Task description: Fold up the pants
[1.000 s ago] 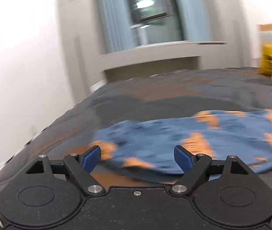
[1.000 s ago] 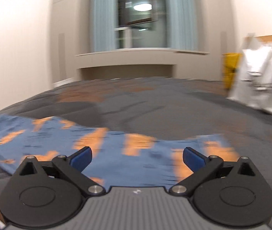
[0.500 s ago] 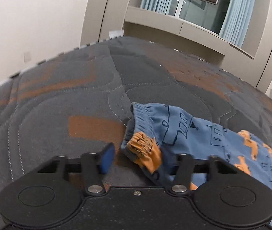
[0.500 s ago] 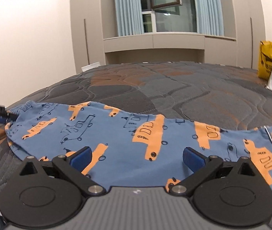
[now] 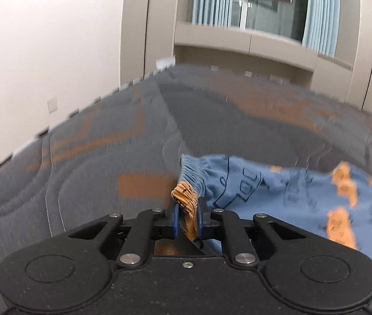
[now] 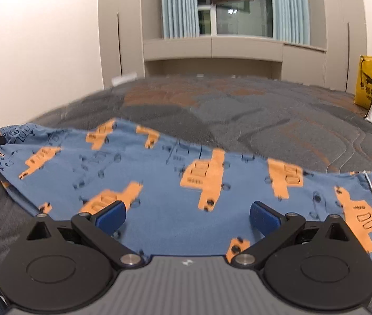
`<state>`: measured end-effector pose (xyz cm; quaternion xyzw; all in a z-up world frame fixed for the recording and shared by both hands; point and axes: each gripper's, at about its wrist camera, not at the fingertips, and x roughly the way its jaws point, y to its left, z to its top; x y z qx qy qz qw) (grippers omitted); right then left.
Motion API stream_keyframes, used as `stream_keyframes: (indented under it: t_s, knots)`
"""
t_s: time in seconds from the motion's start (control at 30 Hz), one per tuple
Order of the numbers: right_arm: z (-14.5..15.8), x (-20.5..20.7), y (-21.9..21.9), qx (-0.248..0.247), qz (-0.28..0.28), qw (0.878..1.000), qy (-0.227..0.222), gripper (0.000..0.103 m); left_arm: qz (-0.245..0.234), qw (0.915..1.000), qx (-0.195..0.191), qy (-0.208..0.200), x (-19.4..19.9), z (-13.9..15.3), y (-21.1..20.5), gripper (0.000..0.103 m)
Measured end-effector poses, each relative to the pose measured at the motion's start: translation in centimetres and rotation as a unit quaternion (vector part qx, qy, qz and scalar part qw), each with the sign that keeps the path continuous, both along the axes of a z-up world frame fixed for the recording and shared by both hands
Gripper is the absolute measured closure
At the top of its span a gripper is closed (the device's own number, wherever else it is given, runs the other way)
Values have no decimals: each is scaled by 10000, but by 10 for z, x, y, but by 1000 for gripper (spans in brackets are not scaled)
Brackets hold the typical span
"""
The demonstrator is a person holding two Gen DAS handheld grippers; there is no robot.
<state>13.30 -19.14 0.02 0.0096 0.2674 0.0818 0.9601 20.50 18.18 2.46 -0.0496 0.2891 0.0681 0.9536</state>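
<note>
We see the left gripper [image 5: 188, 220], its jaws just closed, pinching what looks like the waistband corner of the pants [image 6: 159, 183] spread on the bed [image 6: 264, 115]; our right gripper [image 6: 187, 216] hovers wide above them.

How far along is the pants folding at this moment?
Done: the blue pants lie spread on the quilted bed. In hand: the left gripper, jaws just closing, pinches the waistband corner. Left: the right gripper hangs open over the fabric; no fold is made.
</note>
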Motion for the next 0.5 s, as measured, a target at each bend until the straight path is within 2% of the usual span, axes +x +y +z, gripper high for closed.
stream_keyframes:
  t_s: [0.1,0.17,0.23,0.33,0.37,0.43,0.5]
  knots:
    - [-2,0,6,-285,25,9996,32,0,29,9998,140,-134,-9,-4,-2,79]
    - [-2,0,9,-449,59,9990,35,0,87,9996,220,-139,-14,-2,-6,63]
    - [-2,-1,8,-447,67,9990,7,0,208,9989,363,-201,-21,4,-15,29]
    - [-1,-5,4,-300,117,9994,-88,0,179,9961,718,-480,-31,17,-37,19]
    - [0,-6,2,-238,142,9995,-115,0,85,9952,811,-538,-29,21,-44,17]
    - [3,-7,-2,-146,270,9994,-172,0,-200,9929,959,-679,-28,30,-65,5]
    - [9,-1,-6,-96,548,9983,-170,0,-436,9893,1125,-822,-26,33,-86,1]
